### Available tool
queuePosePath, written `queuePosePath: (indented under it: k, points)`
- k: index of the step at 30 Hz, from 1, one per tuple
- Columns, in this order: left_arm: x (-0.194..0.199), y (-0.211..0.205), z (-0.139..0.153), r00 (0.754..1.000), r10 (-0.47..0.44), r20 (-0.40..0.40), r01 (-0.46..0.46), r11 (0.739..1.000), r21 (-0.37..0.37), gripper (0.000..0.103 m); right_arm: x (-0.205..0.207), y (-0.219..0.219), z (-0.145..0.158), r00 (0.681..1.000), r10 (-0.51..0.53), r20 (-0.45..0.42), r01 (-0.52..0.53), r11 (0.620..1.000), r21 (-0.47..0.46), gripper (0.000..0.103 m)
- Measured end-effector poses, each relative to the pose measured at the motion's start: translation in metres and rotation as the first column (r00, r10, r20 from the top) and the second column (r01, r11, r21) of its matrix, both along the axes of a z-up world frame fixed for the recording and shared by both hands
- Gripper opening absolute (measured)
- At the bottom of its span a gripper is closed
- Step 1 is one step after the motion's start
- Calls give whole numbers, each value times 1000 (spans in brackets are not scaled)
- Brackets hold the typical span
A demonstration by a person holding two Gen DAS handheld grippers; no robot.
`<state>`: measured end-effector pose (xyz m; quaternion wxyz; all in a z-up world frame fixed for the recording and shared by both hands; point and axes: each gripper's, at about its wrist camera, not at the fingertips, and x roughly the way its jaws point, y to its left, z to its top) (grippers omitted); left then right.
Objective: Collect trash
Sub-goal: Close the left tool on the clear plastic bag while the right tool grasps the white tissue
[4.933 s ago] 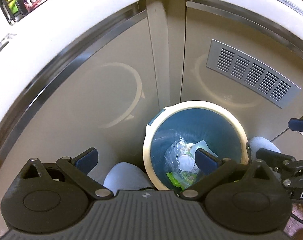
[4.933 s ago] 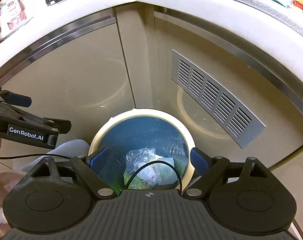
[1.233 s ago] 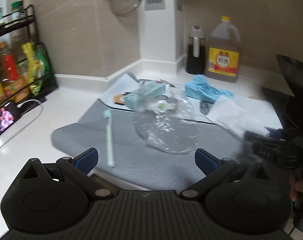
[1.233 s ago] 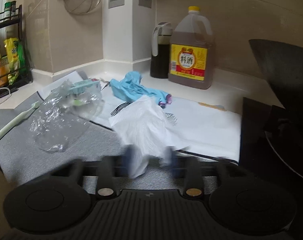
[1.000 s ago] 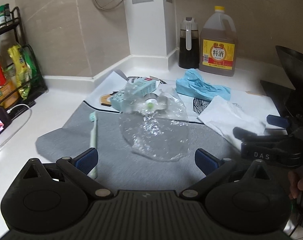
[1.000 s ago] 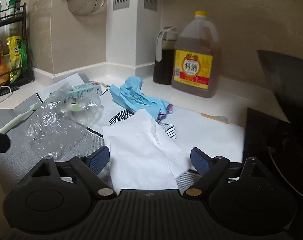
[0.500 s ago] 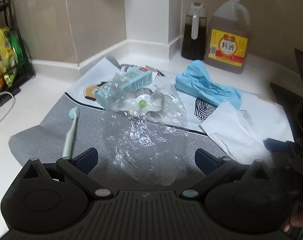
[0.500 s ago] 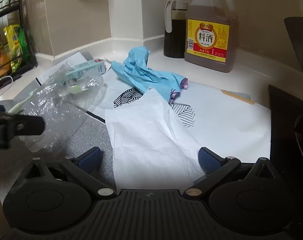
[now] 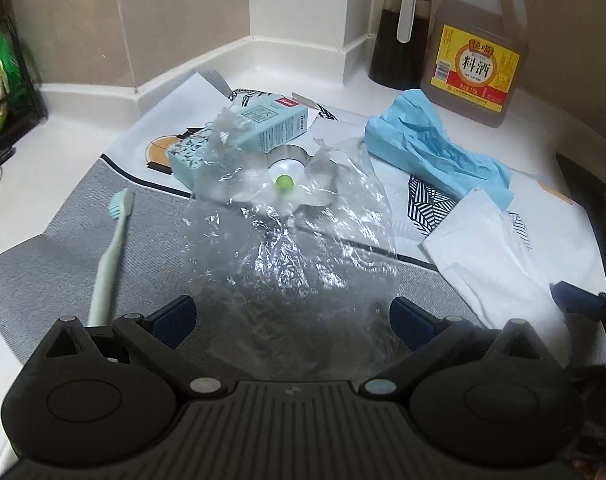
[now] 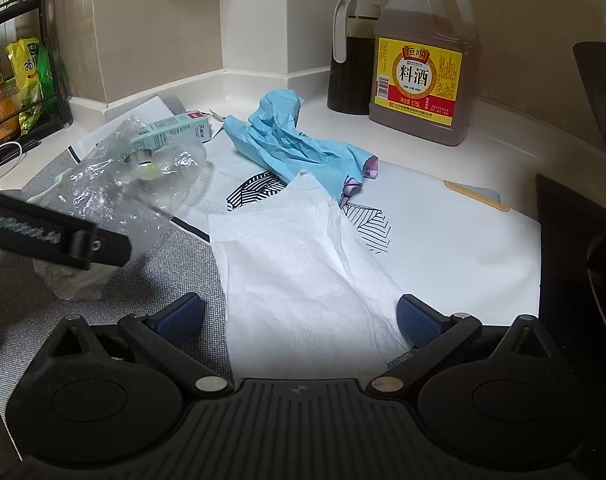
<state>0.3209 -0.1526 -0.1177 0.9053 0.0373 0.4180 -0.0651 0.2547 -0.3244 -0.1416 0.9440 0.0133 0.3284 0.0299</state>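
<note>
While every piece of litter in view lies loose on the bench (image 9: 55,128), the collecting judged from here is not finished. Furthest to the left of the left hand-held gripper (image 9: 291,318) a pale green toothbrush (image 9: 113,252) lies on the grey mat (image 9: 35,272), just outside its left finger. That gripper stands wide open and grips nothing; the crumpled clear plastic bag (image 9: 295,248) spreads directly ahead, its near edge between the two fingers, so it looks like the next pickup. Beyond the bag sit a small teal carton (image 9: 255,128) and what seems to be a metal ring with a green bead, though the plastic blurs it. Further right a crumpled blue glove (image 10: 291,140) rests on the printed paper (image 10: 443,236). The right hand-held gripper (image 10: 299,320) is likewise spread to its widest and empty, with the white paper towel (image 10: 299,256) lying flat between its fingers, untouched by the pads. No bin shows in either view, so bag, towel and glove, and perhaps the carton, all remain to be carried off.
</note>
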Motion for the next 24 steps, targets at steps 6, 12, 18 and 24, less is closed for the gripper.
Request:
queuePosePath:
  k: [6, 12, 18, 24]
  points:
    - [21, -6, -12, 999, 0, -36, 1, 1000, 22, 103, 0, 0, 0, 1000, 0, 0, 0, 1000, -2, 103]
    - [18, -5, -14, 1000, 8, 26, -9, 1000, 13, 103, 0, 0, 0, 1000, 0, 0, 0, 1000, -3, 103]
    - [19, -5, -14, 999, 3, 34, -3, 1000, 12, 103, 0, 1, 0, 1000, 0, 1, 0, 1000, -3, 103]
    - [18, -5, -15, 999, -1, 39, 0, 1000, 12, 103, 0, 1, 0, 1000, 1, 1, -1, 1000, -4, 103]
